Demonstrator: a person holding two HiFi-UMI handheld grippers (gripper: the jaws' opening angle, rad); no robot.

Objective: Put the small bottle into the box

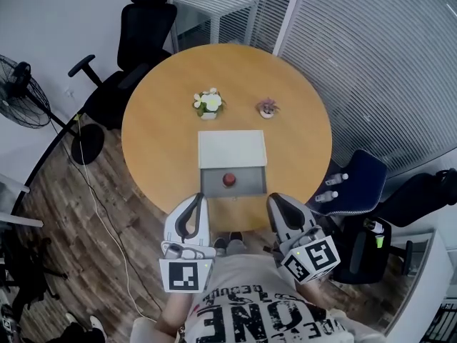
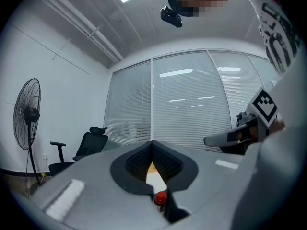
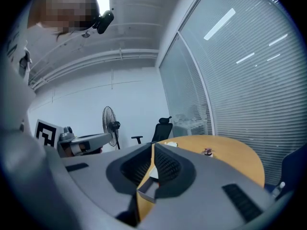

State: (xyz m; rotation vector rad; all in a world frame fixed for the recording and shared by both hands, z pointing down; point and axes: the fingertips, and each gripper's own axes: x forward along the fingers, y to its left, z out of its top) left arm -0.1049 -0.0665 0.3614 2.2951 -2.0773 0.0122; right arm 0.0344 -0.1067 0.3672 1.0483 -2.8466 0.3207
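The small red-capped bottle (image 1: 229,179) stands inside the grey open compartment (image 1: 211,186) of the white-topped box (image 1: 232,148), near the middle of that compartment, so the placing step looks finished rather than pending. The left gripper (image 1: 199,198) is on the person's side of the box, just off its near left corner, with its jaws closed together on nothing. The right gripper (image 1: 275,200) sits off the near right corner, jaws likewise pressed together and empty. If anything remains, I'd guess it is shutting the compartment, which would call for a push on its near wall without tipping the bottle. The box rests on a round wooden table (image 1: 157,134). Beyond it stand a small white pot of pale flowers (image 1: 208,104) and a small pot with a pinkish plant (image 1: 268,108), both well apart from the box and not in the way. Right of the box, off the table, two small clear bottles (image 1: 335,179) lie on a blue chair seat (image 1: 357,181).
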